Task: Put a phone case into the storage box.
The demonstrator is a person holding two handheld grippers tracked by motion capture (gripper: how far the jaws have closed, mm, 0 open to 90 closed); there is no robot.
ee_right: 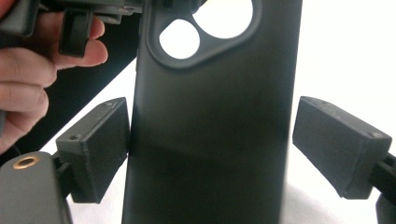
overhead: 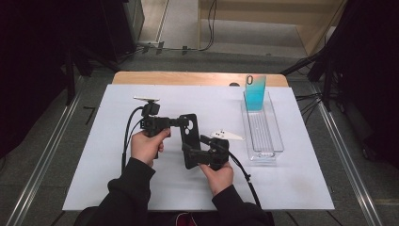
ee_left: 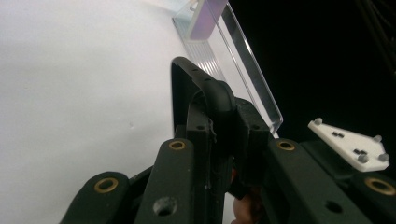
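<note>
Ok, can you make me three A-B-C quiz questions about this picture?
1. Where is the blue case? A in the tray; B on the floor; C in a hand.
2. What colour is the held case? A white; B black; C red.
3. How are the right tongs? A open; B shut on the tray; C lying on the table.

Answers: 1 A, it stands at the tray's far end. 2 B, it looks black in every view. 3 A, one jaw stands clear of the held case.
</note>
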